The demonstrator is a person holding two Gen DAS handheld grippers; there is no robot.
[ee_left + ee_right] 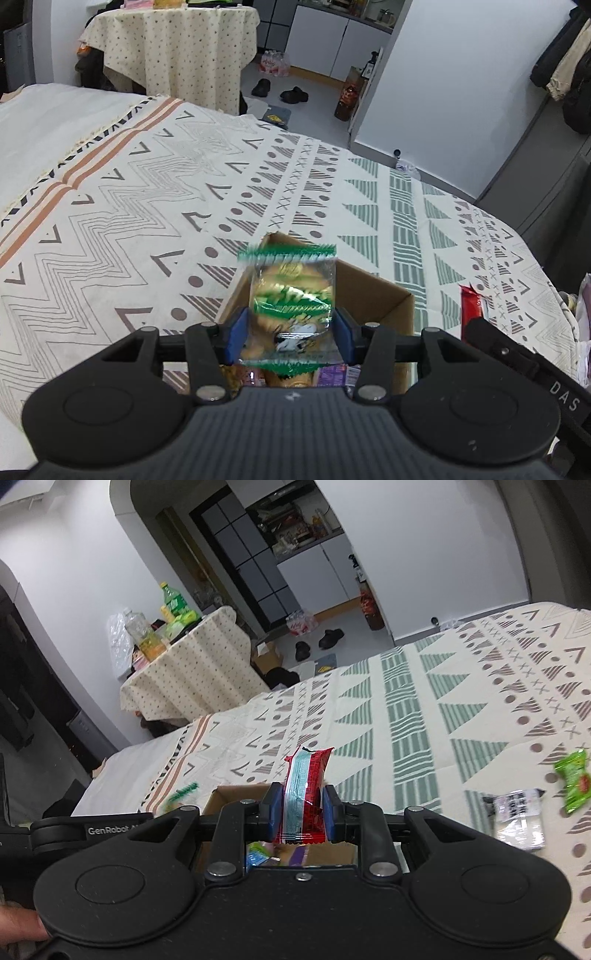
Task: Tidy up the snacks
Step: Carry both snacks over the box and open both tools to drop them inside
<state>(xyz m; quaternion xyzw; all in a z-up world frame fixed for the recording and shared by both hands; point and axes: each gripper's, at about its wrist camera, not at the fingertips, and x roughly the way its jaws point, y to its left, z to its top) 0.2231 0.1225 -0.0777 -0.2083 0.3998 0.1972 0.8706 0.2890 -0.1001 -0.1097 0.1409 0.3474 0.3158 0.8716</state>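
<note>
Both grippers' jaws are clamped on snacks, left gripper [290,328] gripping a green-gold packet [291,295], right gripper [300,810] a red wrapper [304,794], poised over the cardboard box [373,291] at 6 o'clock, ready for dropping in.

My left jaws have blue pads [237,334] and hold a clear snack pack [291,306] with green and gold on it. My right jaws hold a red packet [304,794] with a light blue stripe. The box [373,295] is brown. The bed cover [147,192] is cream with grey zigzags, dots, green triangles and orange stripes. A bright green sweet [574,781] lies on it.
</note>
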